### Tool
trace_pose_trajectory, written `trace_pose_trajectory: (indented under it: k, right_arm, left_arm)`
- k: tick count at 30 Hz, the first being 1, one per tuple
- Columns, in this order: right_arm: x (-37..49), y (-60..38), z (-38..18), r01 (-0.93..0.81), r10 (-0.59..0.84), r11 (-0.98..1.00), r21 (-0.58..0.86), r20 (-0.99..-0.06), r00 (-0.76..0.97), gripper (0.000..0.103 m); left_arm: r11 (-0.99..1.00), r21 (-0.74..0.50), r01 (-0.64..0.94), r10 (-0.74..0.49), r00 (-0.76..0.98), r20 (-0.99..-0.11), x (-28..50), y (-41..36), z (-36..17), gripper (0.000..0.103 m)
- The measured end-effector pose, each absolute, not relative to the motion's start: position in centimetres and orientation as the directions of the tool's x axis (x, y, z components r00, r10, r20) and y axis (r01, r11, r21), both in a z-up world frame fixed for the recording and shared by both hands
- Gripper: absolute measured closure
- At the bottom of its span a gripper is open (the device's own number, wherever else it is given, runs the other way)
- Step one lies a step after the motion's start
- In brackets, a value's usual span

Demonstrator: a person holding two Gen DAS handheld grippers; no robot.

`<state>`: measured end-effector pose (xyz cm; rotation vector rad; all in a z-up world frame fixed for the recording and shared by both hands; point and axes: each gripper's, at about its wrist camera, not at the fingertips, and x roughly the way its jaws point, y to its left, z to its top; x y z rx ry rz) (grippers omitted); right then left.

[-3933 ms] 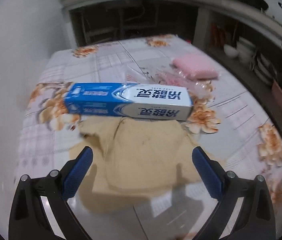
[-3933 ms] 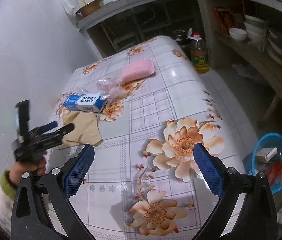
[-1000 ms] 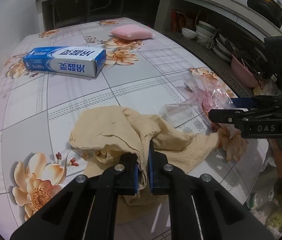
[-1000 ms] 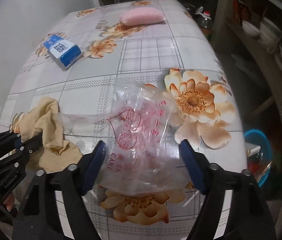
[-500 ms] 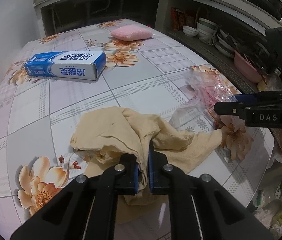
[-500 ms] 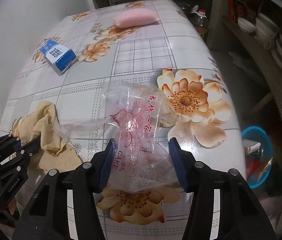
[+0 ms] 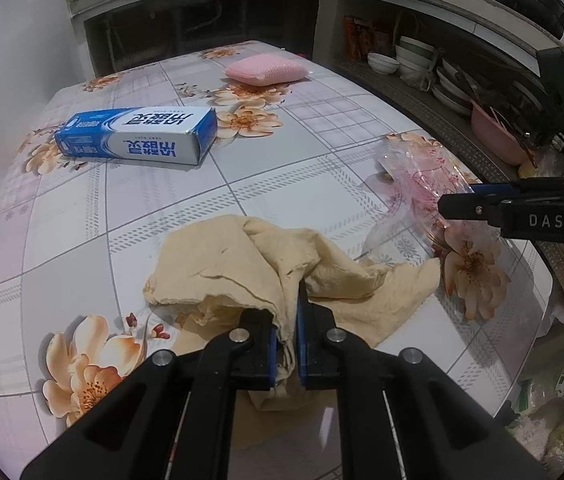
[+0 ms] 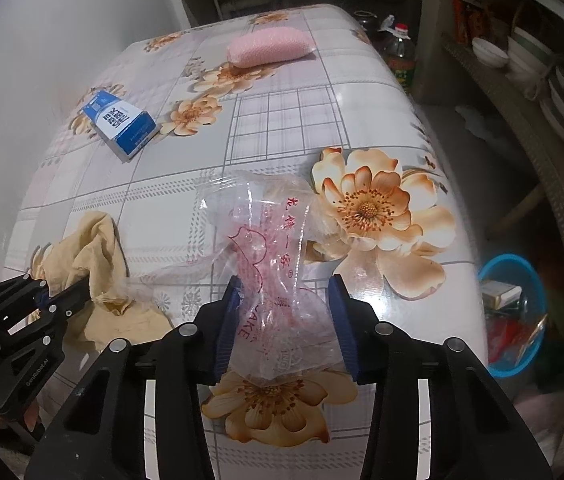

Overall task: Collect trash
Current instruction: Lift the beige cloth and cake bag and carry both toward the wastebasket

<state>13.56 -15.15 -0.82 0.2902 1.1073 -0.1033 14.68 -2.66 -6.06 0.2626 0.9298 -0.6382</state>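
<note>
A crumpled beige cloth (image 7: 222,264) lies near the front edge of the flowered table (image 7: 322,152). My left gripper (image 7: 297,320) is shut on a fold of it, also seen in the right wrist view with the left gripper (image 8: 62,292) on the cloth (image 8: 90,248). A clear plastic bag with red print (image 8: 274,232) lies to the right, near the table edge. My right gripper (image 8: 284,304) is closing on it; both pads push into its bunched sides. The left wrist view shows the right gripper (image 7: 458,200) at the bag (image 7: 414,176).
A blue and white toothpaste box (image 7: 138,140) and a pink sponge (image 7: 266,70) lie farther back on the table. On the floor to the right stands a blue basin (image 8: 522,360) holding scraps. An oil bottle (image 8: 400,56) and shelves of bowls (image 7: 402,60) lie beyond.
The right gripper's jaws have narrowed around the plastic bag, which has bunched up between them. The left gripper keeps its hold on the cloth and has not moved.
</note>
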Motion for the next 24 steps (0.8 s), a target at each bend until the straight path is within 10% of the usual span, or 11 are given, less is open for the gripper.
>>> trace_pose_trajectory:
  k: [24]
  right_arm:
    - [12.9, -16.2, 2.0, 0.262, 0.055, 0.937, 0.231, -0.839, 0.542, 0.073]
  left_arm:
    - [0.785, -0.08, 0.615, -0.446, 0.471, -0.761, 15.1, -2.5, -3.4, 0.096]
